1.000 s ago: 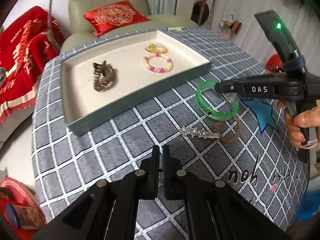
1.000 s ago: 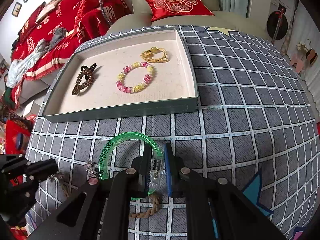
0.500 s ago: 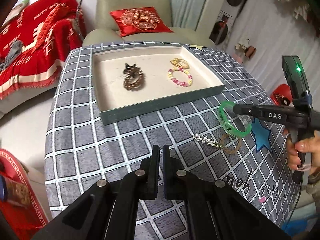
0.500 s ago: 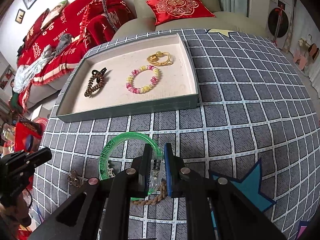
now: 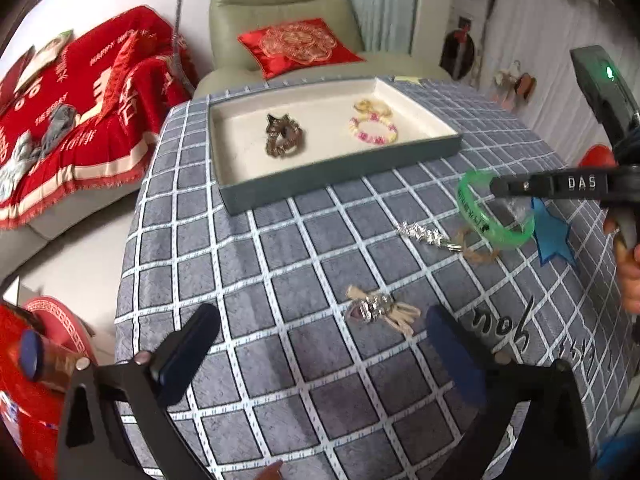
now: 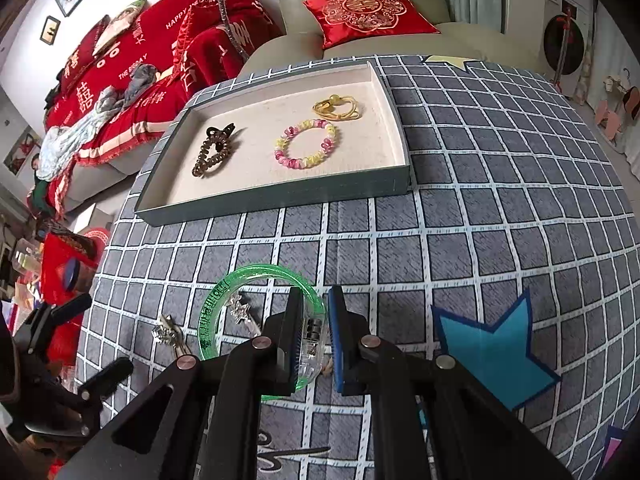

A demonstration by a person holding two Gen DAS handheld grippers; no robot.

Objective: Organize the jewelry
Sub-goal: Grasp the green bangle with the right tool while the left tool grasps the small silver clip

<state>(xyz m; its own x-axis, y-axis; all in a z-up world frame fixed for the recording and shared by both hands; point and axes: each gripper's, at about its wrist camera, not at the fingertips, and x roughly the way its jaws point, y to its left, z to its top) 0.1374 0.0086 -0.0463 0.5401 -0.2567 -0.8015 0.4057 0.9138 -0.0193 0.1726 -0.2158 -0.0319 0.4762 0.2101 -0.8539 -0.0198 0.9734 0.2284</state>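
My right gripper (image 6: 312, 320) is shut on the rim of a green bangle (image 6: 248, 272), held just above the checked tablecloth; the left wrist view also shows that gripper (image 5: 496, 186) and the bangle (image 5: 480, 216). My left gripper (image 5: 320, 316) is opening wide, with a small silver and beige piece (image 5: 376, 310) lying loose on the cloth between its fingertips, untouched. A star hairpin (image 5: 424, 236) and a brown braided ring (image 5: 480, 256) lie under the bangle. The tray (image 6: 280, 200) holds a brown spiral hair tie (image 6: 212, 152), a bead bracelet (image 6: 308, 144) and a gold cord bracelet (image 6: 336, 108).
The table's left edge (image 5: 132, 248) drops off near my left gripper, with a red box (image 5: 44, 360) below it. An armchair with a red cushion (image 6: 368, 8) and a sofa under a red blanket (image 6: 132, 60) stand behind the tray. A blue star (image 6: 492, 344) is printed on the cloth.
My left gripper's jaws have gone from shut to wide apart, and the small silver and beige piece now shows on the cloth between them. The right gripper still holds the bangle and has shifted a little.
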